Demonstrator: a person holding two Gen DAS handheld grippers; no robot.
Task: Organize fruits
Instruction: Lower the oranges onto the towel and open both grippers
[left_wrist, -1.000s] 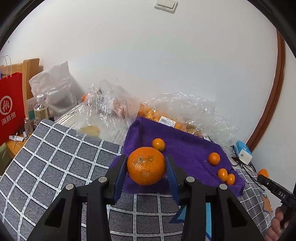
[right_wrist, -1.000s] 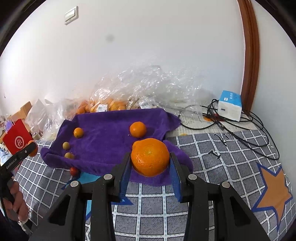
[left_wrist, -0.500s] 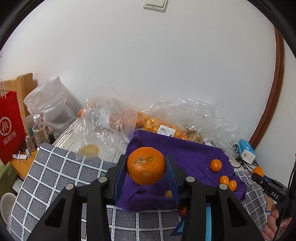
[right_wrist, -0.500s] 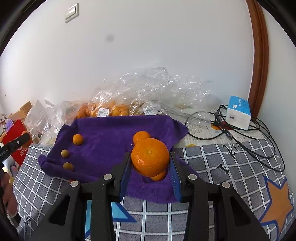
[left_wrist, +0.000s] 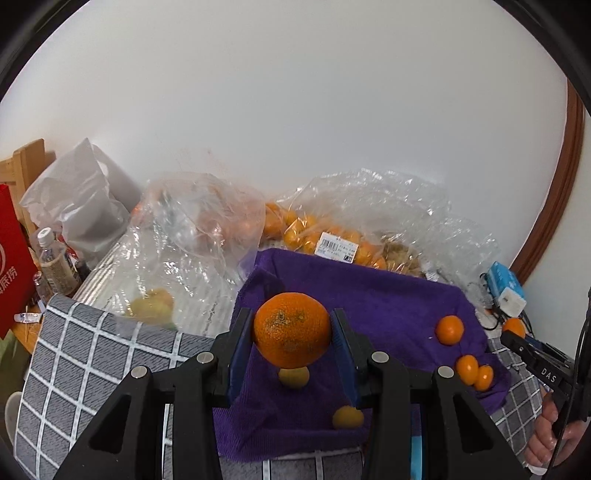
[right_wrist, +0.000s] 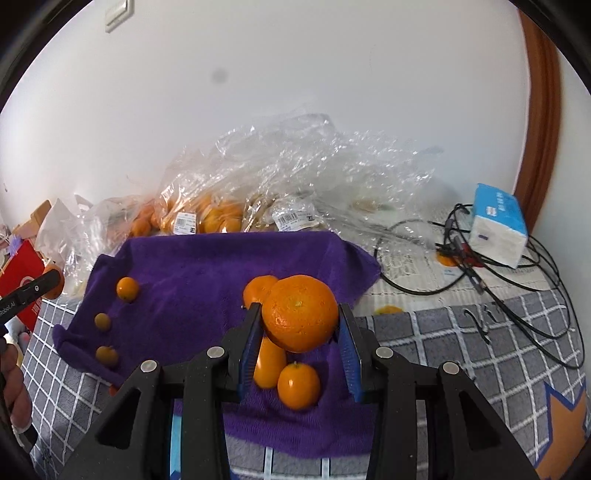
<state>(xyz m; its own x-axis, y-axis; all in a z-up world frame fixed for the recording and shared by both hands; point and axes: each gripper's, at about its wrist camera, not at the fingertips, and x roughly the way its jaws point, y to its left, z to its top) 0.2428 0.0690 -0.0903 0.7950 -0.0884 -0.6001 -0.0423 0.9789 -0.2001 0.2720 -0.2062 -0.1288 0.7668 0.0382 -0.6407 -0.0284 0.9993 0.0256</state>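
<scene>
Orange (left_wrist: 291, 329) between left tool (left_wrist: 291, 345) pads

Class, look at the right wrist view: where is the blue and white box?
The blue and white box sits at the far right by the wall, on tangled black cables, right of the purple towel.

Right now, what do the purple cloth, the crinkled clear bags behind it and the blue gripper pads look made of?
Purple cloth: looks like soft napped fabric, maybe terry or microfibre; matte, fuzzy, folds at edges.
Crinkled clear bags: thin plastic film; glossy, creased, fruit visible through it.
Blue gripper pads: probably rubber or ribbed plastic; fine ridges on the face, matte. Exact material unclear.
</scene>
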